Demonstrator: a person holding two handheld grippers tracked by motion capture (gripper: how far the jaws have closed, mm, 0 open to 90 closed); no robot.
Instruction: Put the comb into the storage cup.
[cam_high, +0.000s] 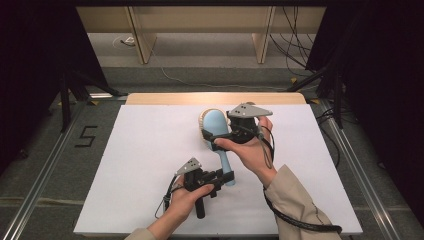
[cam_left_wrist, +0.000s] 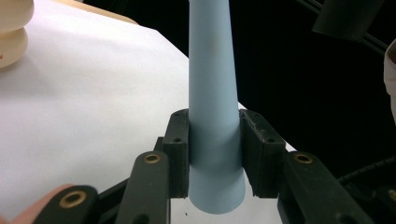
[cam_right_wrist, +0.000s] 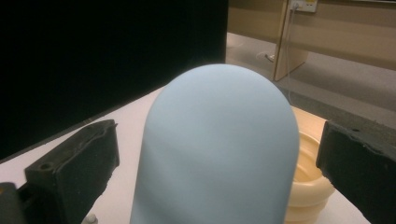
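A light blue paddle-shaped thing with a tapered handle is held above the white table sheet. My left gripper is shut on the handle near its end. My right gripper is open, its jaws standing on either side of the rounded blue head with a gap on each side. Behind the head, a cream ribbed round object sits on the sheet, partly hidden.
The sheet lies on a wooden table whose far edge shows at the back. Metal rails run along both sides on the floor. Cables and wooden legs stand beyond the table. Dark curtains hang left and right.
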